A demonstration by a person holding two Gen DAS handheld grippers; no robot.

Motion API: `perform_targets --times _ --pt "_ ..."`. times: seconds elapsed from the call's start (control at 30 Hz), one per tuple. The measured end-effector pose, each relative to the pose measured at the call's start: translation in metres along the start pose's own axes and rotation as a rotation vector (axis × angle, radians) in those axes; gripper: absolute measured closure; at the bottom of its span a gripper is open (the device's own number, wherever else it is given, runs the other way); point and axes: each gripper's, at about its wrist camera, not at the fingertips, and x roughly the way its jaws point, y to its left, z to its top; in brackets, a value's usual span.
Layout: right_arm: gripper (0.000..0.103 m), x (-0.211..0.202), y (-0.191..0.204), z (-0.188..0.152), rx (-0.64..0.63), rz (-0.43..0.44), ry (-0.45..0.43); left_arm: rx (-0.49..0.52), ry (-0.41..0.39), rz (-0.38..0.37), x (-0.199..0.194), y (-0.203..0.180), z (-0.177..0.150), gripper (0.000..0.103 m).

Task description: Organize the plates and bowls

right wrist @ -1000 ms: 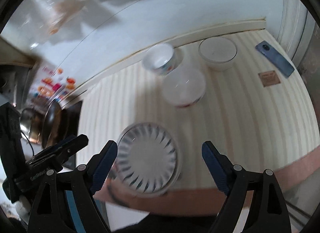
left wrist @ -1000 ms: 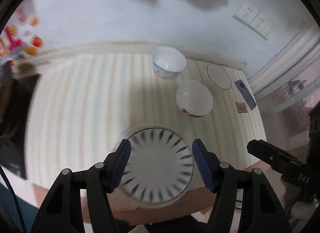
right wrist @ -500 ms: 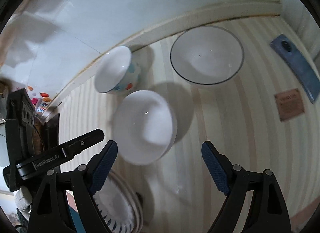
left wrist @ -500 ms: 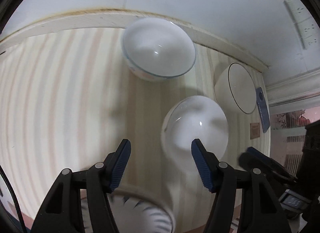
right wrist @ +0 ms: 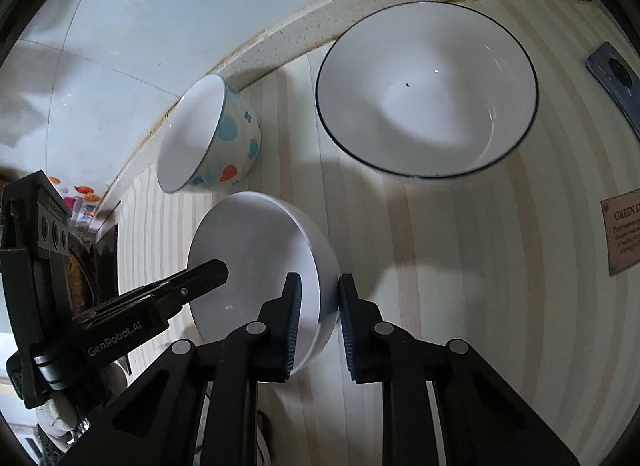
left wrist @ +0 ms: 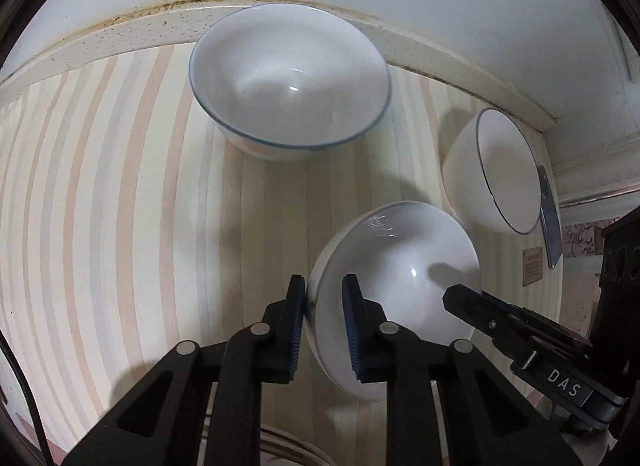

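Both grippers pinch the white bowl: left gripper on its left rim, right gripper opposite.

Left gripper: matte black angular plastic arms, blue ribbed pads on inner finger faces, round silver pivot screws along linkages, thin black cable at lower left edge. Right gripper: same black build, blue ribbed pads, silver screws. White lettering "DAS" on one body, "GenRobot.AI" on the other.
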Motion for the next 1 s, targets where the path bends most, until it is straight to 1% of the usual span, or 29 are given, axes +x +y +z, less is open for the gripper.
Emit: perform_targets --times 0.1,0.2,0.33,0.47,0.57,0.73,0.87,1.0 --pt "0.082 -0.006 0.001 -0.005 -0.020 0.005 0.004 0.009 -0.012 0.016 -0.006 -0.007 -0.010 0.086" --pt "0.082 -0.016 0.004 -0.014 -0.050 0.000 0.018 0.016 -0.012 0.010 -0.015 -0.013 -0.027 0.086" --pt "0.082 -0.039 -0.001 -0.035 -0.084 0.000 0.035 0.018 0.005 -0.013 -0.020 -0.025 -0.049 0.086" --pt "0.082 -0.059 -0.009 -0.061 -0.103 -0.010 0.051 0.042 0.012 -0.024 -0.027 -0.042 -0.075 0.086" --pt "0.082 -0.068 -0.019 -0.081 -0.096 -0.013 0.060 0.068 0.026 -0.031 -0.030 -0.050 -0.091 0.086" --pt "0.082 -0.076 -0.044 -0.105 -0.040 0.001 0.082 0.092 0.065 -0.028 -0.022 -0.066 -0.118 0.086" --pt "0.082 -0.070 -0.060 -0.118 -0.003 0.006 0.102 0.105 0.097 -0.020 -0.012 -0.072 -0.127 0.086" --pt "0.082 -0.063 -0.070 -0.123 0.020 0.009 0.121 0.131 0.101 0.011 -0.004 -0.078 -0.132 0.086"
